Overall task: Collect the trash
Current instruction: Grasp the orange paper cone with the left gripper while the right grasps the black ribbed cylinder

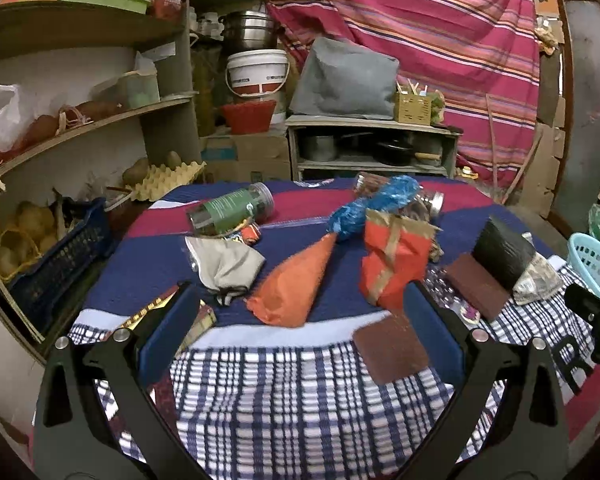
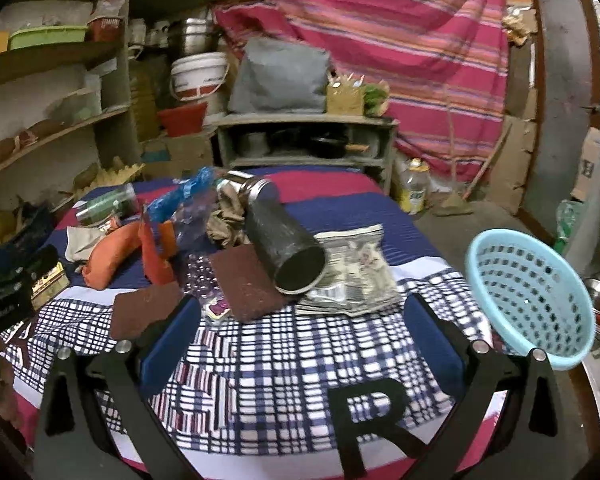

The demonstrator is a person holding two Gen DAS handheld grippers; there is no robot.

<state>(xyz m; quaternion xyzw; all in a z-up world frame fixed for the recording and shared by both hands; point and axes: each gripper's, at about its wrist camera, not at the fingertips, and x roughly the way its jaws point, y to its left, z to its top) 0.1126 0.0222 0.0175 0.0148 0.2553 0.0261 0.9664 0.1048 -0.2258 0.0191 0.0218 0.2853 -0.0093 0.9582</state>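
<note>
Trash lies on a cloth-covered table (image 1: 300,400). An orange paper cone (image 1: 292,284), a red taped packet (image 1: 396,268), a blue plastic wrap (image 1: 376,204), a grey crumpled wrapper (image 1: 224,264) and a green-labelled jar (image 1: 232,210) lie ahead of my left gripper (image 1: 300,320), which is open and empty. My right gripper (image 2: 300,320) is open and empty above the checked cloth (image 2: 284,380). Ahead of it lie a black tube (image 2: 288,248), a clear printed bag (image 2: 352,280) and brown cardboard pieces (image 2: 244,284). A light blue basket (image 2: 532,292) stands at the right.
Shelves (image 1: 80,128) with sacks, a blue crate (image 1: 64,264) and an egg tray (image 1: 168,178) stand left of the table. A grey shelf unit (image 1: 372,148) with pots is behind it. A striped cloth (image 1: 440,40) hangs at the back. A yellow bottle (image 2: 414,188) stands on the floor.
</note>
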